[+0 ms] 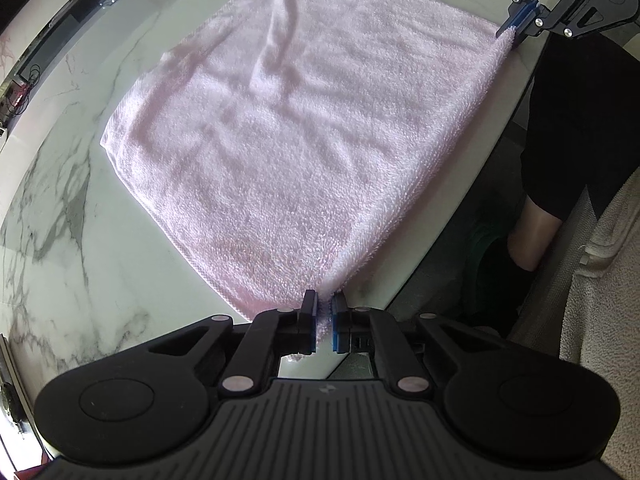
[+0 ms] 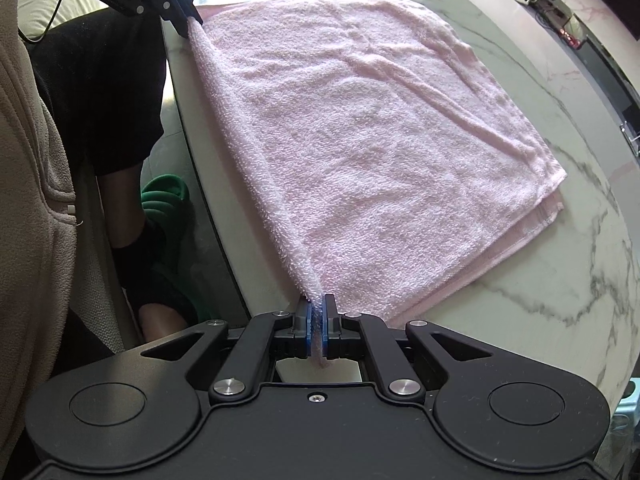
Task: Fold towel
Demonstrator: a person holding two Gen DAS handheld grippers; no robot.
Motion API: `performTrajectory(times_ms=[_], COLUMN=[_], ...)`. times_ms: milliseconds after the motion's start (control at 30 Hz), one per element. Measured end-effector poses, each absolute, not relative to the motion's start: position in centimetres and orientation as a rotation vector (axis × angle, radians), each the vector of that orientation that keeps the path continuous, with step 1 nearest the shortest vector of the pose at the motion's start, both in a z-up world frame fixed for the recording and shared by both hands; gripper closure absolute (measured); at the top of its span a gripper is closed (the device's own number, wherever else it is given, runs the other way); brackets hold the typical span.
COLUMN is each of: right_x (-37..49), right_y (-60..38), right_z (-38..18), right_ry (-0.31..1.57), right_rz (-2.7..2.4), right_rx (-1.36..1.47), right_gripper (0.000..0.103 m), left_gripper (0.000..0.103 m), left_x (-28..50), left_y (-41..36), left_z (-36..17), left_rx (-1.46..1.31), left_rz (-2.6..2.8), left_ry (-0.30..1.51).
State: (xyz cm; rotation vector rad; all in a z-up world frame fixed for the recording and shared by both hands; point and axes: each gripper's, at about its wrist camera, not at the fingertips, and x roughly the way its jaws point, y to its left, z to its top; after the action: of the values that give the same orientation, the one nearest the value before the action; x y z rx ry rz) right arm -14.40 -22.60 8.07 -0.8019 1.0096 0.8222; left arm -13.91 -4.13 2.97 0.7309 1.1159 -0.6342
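A pink terry towel [image 1: 300, 120] [image 2: 380, 140] lies flat on the white marble table [image 1: 60, 220] [image 2: 540, 300], doubled over, with a lower layer peeking out at its far right corner in the right wrist view. My left gripper [image 1: 324, 304] is shut on one near corner of it at the table's edge. My right gripper [image 2: 318, 304] is shut on the other near corner, with pink pile pinched between its blue pads. Each gripper also appears in the other's view: the right gripper [image 1: 510, 30] at top right, the left gripper [image 2: 192, 20] at top left. The towel's near edge runs taut between them.
The table's near edge [image 2: 192, 160] curves just beside the held hem. Beyond it are a person's leg [image 2: 128, 208] in black shorts, a green slipper [image 2: 164, 204] on the floor and a beige fleece cover [image 2: 32, 200]. A low cabinet with cables [image 1: 24, 80] stands past the table's far side.
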Motion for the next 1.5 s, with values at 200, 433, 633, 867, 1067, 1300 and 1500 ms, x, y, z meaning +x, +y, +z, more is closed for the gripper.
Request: performTrajectory(times_ms=[200, 433, 633, 867, 1067, 1300, 1500], right_x=[-14.5, -13.9, -14.5, -13.3, -10.9, -6.4, -1.3], right_y=[-22.7, -22.8, -22.6, -22.6, -22.4, -22.2, -22.3], right_z=[8.4, 9.8, 11.8, 14.1, 16.9, 19.4, 20.6], right_ry=[1.019, 1.029, 1.042, 1.016, 0.96, 0.923, 0.932], right_rz=[0.832, 0.839, 0.882, 0.872, 0.845, 0.82, 0.817], right_rx=[-0.795, -0.804, -0.811, -0.838, -0.92, -0.982, -0.993], right_gripper=[0.1, 0.1, 0.1, 0.1, 0.1, 0.1, 0.1], left_gripper=[0.098, 0.098, 0.098, 0.098, 0.098, 0.098, 0.098], left_x=[-13.6, -14.4, -15.5, -14.7, -12.3, -8.1, -3.5], left_y=[-4.0, -3.5, -3.3, -3.3, -3.7, -4.3, -4.9], left_z=[3.1, 4.9, 6.6, 8.5, 11.2, 13.6, 14.3], left_rx=[0.731, 0.726, 0.742, 0.798, 0.882, 0.968, 1.011], left_rz=[-0.641, -0.668, -0.702, -0.689, -0.666, -0.631, -0.625], left_ry=[1.124, 1.108, 1.113, 1.074, 0.998, 0.918, 0.892])
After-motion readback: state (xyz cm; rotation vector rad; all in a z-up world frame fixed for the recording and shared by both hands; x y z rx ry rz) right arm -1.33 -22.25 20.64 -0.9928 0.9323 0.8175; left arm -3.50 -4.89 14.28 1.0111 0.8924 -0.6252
